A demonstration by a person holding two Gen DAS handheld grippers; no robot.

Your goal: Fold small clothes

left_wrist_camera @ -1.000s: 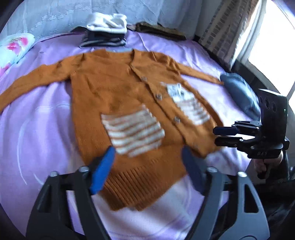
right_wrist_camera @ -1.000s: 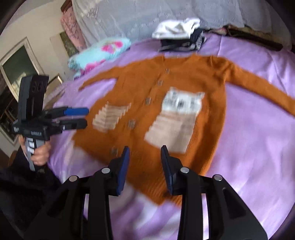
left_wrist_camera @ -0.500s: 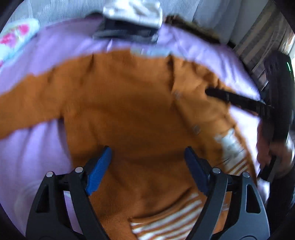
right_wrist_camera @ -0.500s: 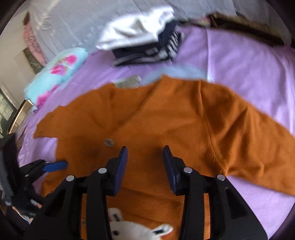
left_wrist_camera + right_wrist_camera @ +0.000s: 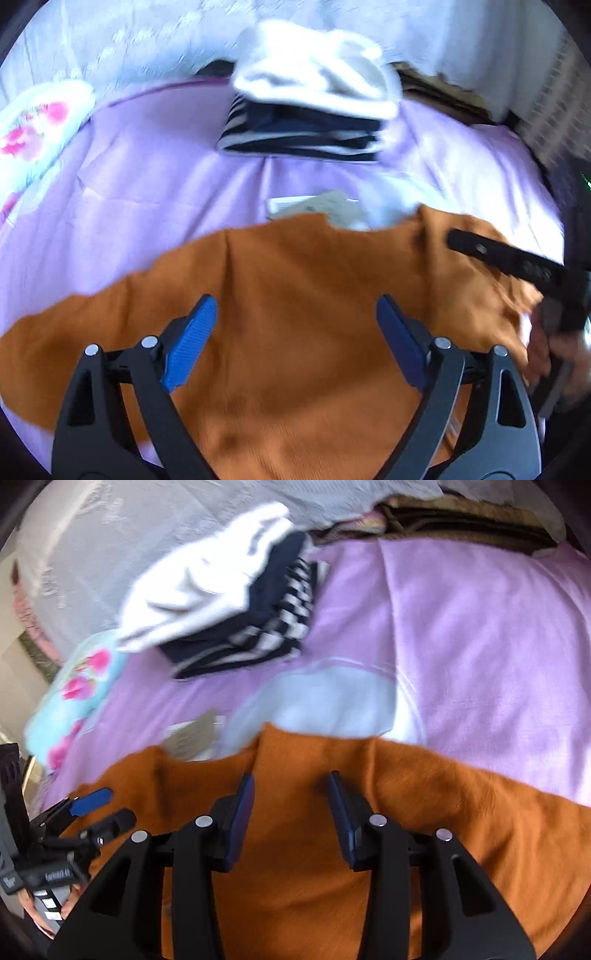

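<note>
An orange knitted sweater (image 5: pixel 314 369) lies spread flat on the purple bed sheet (image 5: pixel 147 177), with a paper tag (image 5: pixel 321 206) at its collar. My left gripper (image 5: pixel 294 301) hovers over the sweater's upper left, near the shoulder. Its jaws are opening, and the blue pads grip nothing. One of the right gripper's fingers (image 5: pixel 498 258) shows above the other shoulder. In the right wrist view my right gripper (image 5: pixel 292 777) stands partly open over the sweater (image 5: pixel 443 812) just below the neckline, with only fabric beneath the gap. The left gripper (image 5: pixel 107 808) is at the left, in a hand (image 5: pixel 44 919).
A stack of folded clothes (image 5: pixel 303 136), white piece on top, sits on the bed just beyond the collar and also shows as the stack (image 5: pixel 207 587). A floral pillow (image 5: pixel 33 136) lies far left. Brown folded cloth (image 5: pixel 461 520) and a grey lace cover line the back.
Both grippers have travelled from the sweater's hem, past the striped pockets, up to the shoulders and collar. The folded stack now looms closer. The left jaws stand a little wider.
</note>
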